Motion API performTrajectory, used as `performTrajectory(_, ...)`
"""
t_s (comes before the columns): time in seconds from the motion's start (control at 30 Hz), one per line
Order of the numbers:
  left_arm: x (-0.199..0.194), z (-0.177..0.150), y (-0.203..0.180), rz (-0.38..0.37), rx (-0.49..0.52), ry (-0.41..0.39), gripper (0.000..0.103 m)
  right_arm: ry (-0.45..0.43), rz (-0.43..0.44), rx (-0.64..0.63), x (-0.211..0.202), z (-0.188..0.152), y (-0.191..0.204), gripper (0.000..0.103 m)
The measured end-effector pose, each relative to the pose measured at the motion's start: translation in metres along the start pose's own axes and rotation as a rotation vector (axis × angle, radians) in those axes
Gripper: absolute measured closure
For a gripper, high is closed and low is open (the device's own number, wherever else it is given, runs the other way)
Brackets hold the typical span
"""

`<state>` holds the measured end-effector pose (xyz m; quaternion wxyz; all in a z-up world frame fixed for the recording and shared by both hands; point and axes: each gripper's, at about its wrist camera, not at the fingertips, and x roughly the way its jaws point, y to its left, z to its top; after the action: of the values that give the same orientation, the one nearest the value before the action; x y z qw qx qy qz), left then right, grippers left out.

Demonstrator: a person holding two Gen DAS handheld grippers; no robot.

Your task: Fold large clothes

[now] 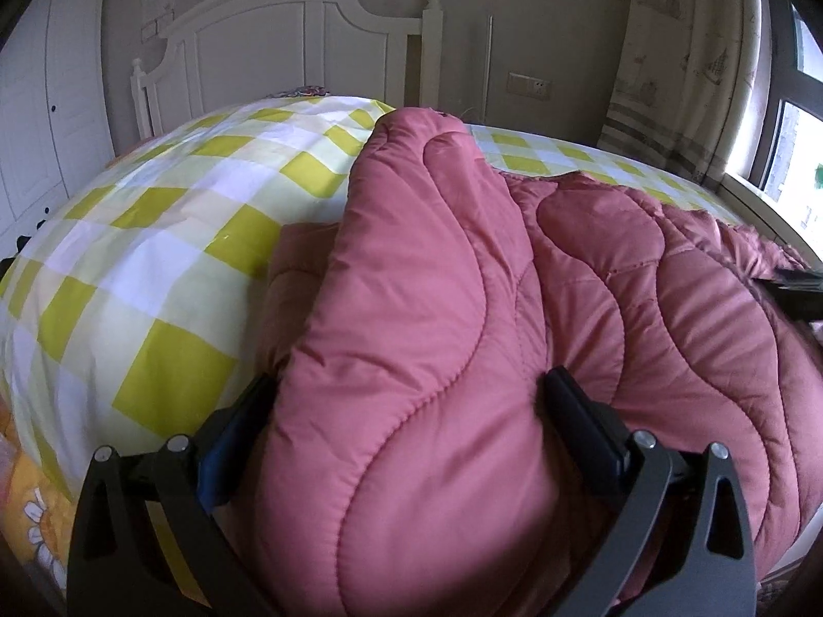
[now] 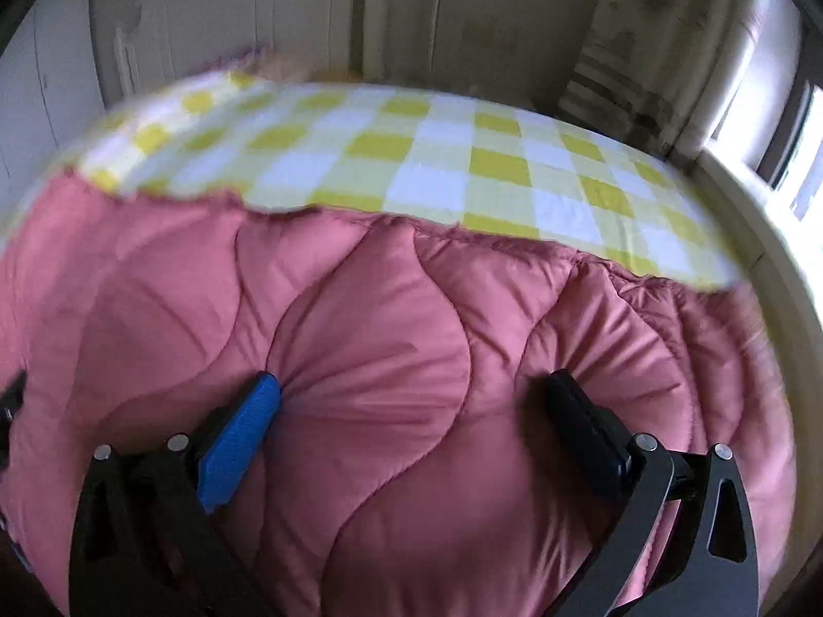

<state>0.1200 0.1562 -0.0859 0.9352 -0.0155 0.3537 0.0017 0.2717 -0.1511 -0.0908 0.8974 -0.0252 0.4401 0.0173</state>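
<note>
Two handheld grippers gripped a pink quilted coat spread on a bed.

The left gripper (image 1: 409,401) held a thick raised fold of the pink quilted coat (image 1: 463,308) between its widely spread fingers, the padding filling the gap. The right gripper (image 2: 414,401) likewise pinched a puffed bunch of the coat (image 2: 386,319), fabric puckering at both fingertips. The coat covered the near part of the bed, its far edge running across the yellow and white checked bedspread (image 1: 154,236). The bedspread lay bare toward the white headboard (image 1: 288,46) and along the bed's left side. The bed's right edge ran close to a window (image 1: 792,154) with a patterned curtain (image 1: 679,61); a white wardrobe (image 1: 46,118) stood left. The right wrist view was blurred.
</note>
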Motion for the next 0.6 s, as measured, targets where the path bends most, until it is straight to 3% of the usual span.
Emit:
performTrajectory(0.07,0.001,0.0,0.001,0.0,0.003,-0.002,0.002,0.027,-0.024,-0.001,-0.007,0.008,0.0,0.005)
performTrajectory(0.27,0.001,-0.001,-0.001,0.007,0.004,-0.007,0.002,-0.071,-0.079,0.099,-0.024,0.042,-0.041,0.005)
performTrajectory(0.37,0.001,-0.001,0.0,0.006,0.005,-0.004,0.002,0.072,-0.129,0.159,0.026,0.047,-0.066,0.005)
performTrajectory(0.4,0.001,0.0,0.0,0.006,0.006,-0.005,0.002,0.145,-0.087,0.195,0.049,0.041,-0.074,0.004)
performTrajectory(0.6,-0.001,0.001,-0.002,0.007,0.009,0.008,0.002,0.069,-0.069,0.198,0.023,0.034,-0.072,0.005)
